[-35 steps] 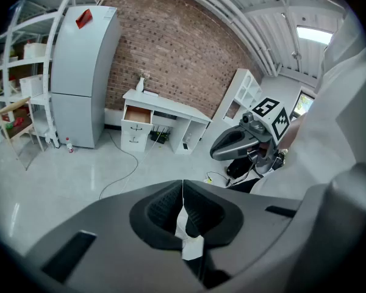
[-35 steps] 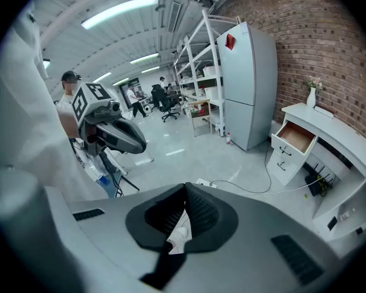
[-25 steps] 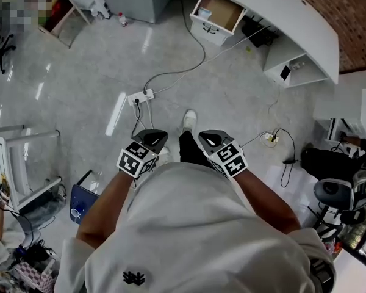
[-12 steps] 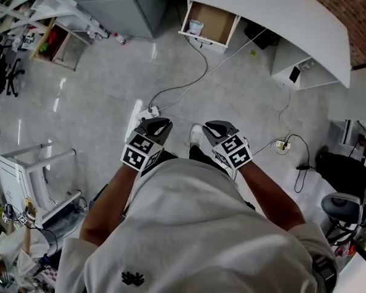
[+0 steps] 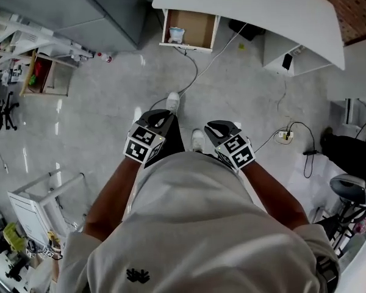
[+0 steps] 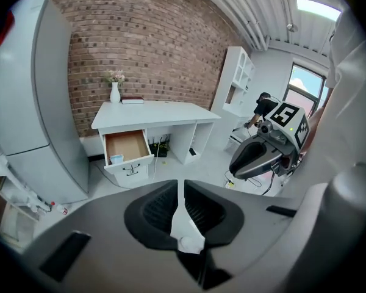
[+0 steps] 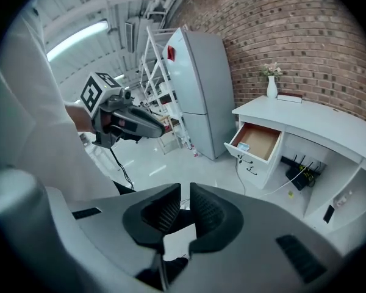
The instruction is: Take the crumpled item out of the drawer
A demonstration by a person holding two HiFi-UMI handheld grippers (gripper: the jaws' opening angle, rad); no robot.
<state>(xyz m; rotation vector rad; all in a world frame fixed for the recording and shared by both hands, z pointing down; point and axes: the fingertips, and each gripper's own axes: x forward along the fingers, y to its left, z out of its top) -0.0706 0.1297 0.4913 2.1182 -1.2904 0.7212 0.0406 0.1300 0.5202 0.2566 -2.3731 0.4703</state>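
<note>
- Sitting in the open drawer (image 5: 198, 26) of the white desk (image 5: 250, 5), right at the front edge near one corner: crumpled item (image 5: 177, 35), small and pale, well apart from both grippers.
- Looks like scrunched paper or thin plastic; too small to tell which.
- Probably very light, soft and easily squashed; likely neither fragile nor slippery.
- Best pinched from above on a raised fold, with gentle pressure only.
- Could spring aside or wedge against the drawer front just beside it.
- Holding nothing with the left gripper (image 5: 160, 116): jaws pressed together, carried low in front of the body.
- Holding nothing with the right gripper (image 5: 219, 127) either: jaws almost touching, level with the left one.
- Calls for opening one of them before reaching in.
- Underfoot: glossy grey floor (image 5: 91, 102), hard and reflective, crossed by a cable (image 5: 195, 71) trailing from below the drawer toward the feet; could catch a shoe on the approach.
- Around the desk: brick wall (image 6: 146, 41) behind, white vase (image 6: 114, 93) on top, tall grey fridge (image 7: 198, 90) just beside, open shelving farther off.
</note>
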